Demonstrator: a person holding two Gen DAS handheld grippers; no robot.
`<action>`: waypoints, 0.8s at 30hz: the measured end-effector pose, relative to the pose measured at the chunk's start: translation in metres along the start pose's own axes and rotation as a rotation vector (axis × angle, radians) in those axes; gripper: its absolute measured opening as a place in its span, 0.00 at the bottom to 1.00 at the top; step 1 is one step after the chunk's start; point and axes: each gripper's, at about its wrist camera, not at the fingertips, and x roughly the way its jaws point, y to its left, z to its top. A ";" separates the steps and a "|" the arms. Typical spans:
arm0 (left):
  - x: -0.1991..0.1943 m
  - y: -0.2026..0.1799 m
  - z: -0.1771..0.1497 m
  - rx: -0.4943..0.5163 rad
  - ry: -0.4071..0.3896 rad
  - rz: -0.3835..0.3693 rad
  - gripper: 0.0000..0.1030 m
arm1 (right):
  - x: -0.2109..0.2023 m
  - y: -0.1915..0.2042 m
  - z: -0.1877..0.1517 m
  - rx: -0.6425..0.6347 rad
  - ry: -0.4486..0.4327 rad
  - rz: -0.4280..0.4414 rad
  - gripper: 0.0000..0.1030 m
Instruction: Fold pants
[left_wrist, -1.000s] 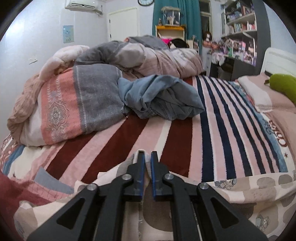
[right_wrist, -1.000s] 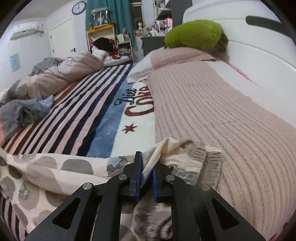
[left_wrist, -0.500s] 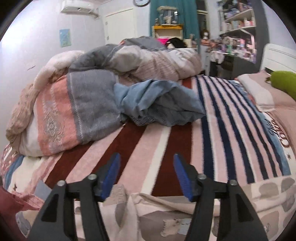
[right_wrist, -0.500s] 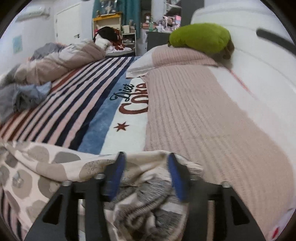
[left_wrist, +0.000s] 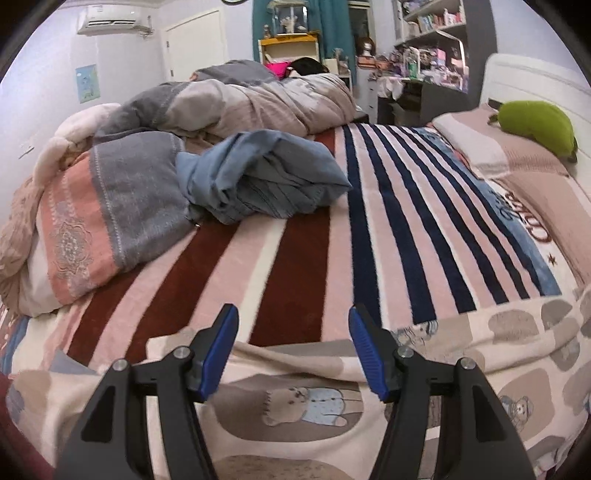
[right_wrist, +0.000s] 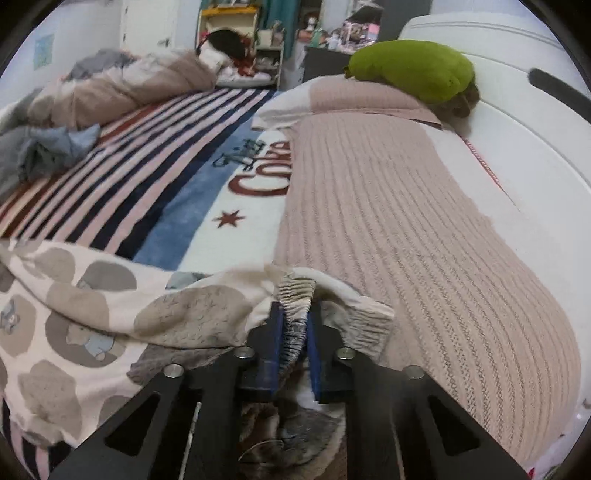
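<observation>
Right hand-held gripper (right_wrist: 295, 328) newly reclamped on pants (right_wrist: 110, 317)

A striped bed (left_wrist: 369, 229) fills the room; white door (left_wrist: 194, 48), AC unit (left_wrist: 110, 25), teal curtain (left_wrist: 325, 18), cluttered shelves (left_wrist: 428, 26) behind.

Light: room was evenly, softly lit from overhead; cool, slightly violet cast on the walls; no hard shadows across the striped blanket (left_wrist: 369, 229)
Shadows: faint dark patches lay under the left gripper (left_wrist: 291, 347) on the pants (left_wrist: 295, 406); deeper shade sat beneath the right gripper (right_wrist: 295, 325)
Glare: mild sheen on the white headboard (right_wrist: 517, 122); nothing blown out
Blur: right wrist view was softer, smeared near the bottom edge; left wrist view was sharper
Distortion: strong fisheye bending; stripes curved outward; black vignette filled all corners
Focus: far shelves (left_wrist: 432, 48) were hazy, detail lost
</observation>
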 end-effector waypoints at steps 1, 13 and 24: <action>0.002 -0.003 -0.002 0.005 0.004 -0.007 0.56 | -0.003 -0.003 -0.001 0.016 -0.018 -0.010 0.02; 0.015 -0.040 -0.011 0.015 0.015 -0.005 0.56 | -0.039 -0.038 -0.005 0.125 -0.216 0.015 0.01; 0.030 -0.054 -0.020 0.014 0.069 0.040 0.56 | -0.025 -0.050 -0.018 0.126 -0.175 0.029 0.03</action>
